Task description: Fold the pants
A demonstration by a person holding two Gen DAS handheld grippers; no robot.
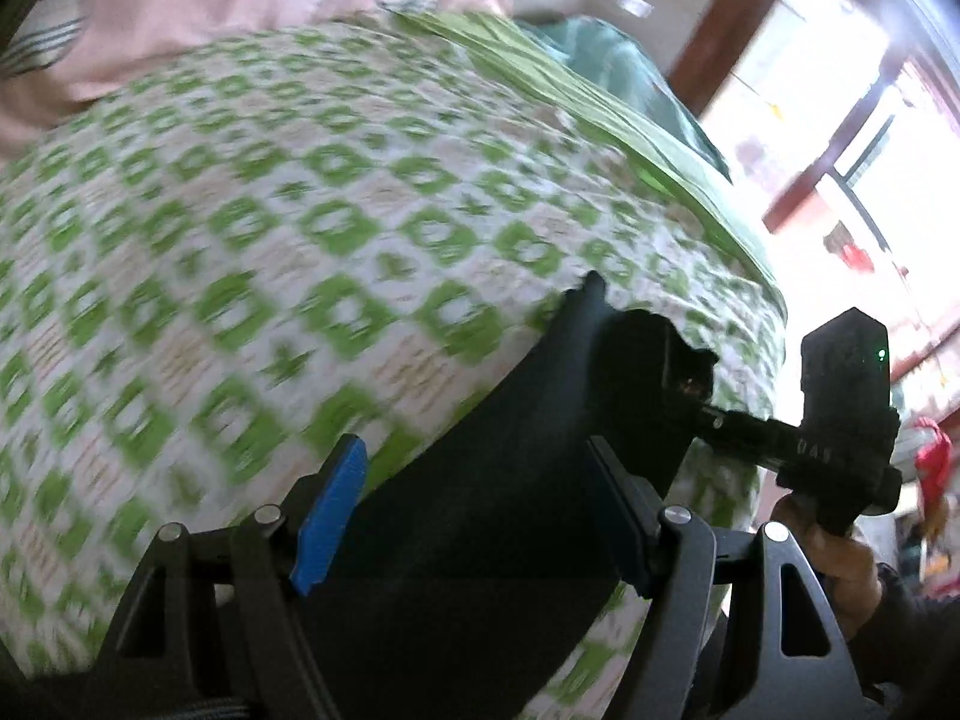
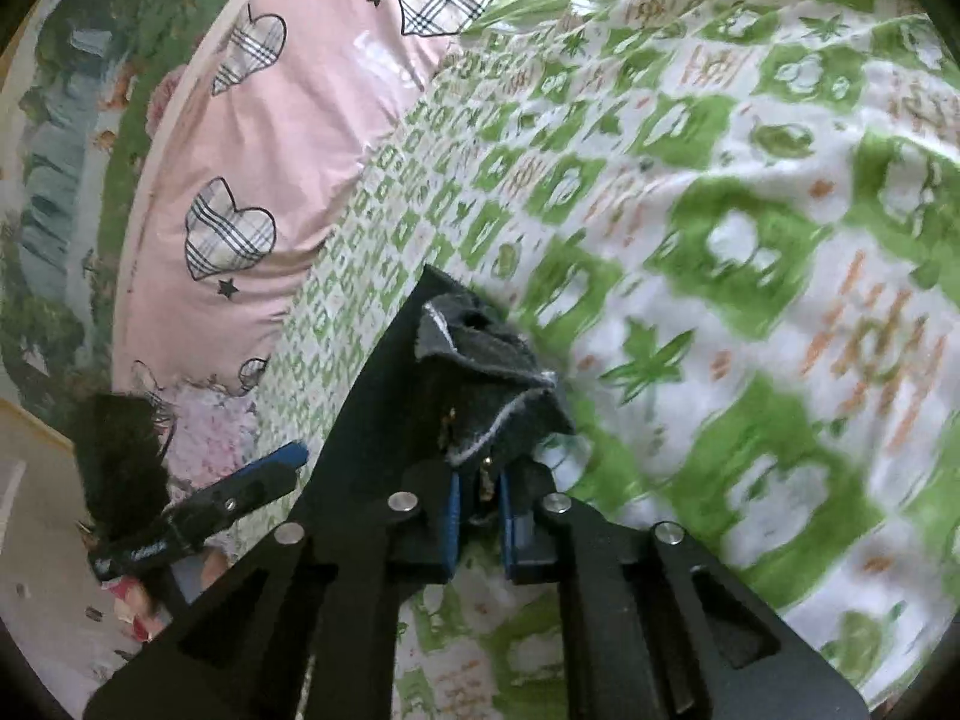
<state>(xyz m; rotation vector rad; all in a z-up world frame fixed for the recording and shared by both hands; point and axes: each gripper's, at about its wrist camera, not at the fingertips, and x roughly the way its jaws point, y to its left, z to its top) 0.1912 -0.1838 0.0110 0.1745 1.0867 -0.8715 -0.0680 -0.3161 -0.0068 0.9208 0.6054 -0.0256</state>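
While the black pants lie draped across the green-and-white patterned bedspread, with a bunched end lifted off it, the right gripper has its blue pads pinched nearly together on that end, where a grey inner face and pale stitched seam show at the hem or waistband; which of the two it is cannot be told. In the left wrist view, the left gripper stands wide, its blue pads on either side of the dark cloth and not pressing it. The fabric looks soft, limp and light: it sags and bunches at the pinch and will not hold any shape by itself, so a fold likely needs two held corners pulled taut. The thicker seamed edge seems the firmest hold, less apt to slip than a single thin layer. A pink pillow with plaid hearts lies at the bedspread's far edge, well clear of the pants.
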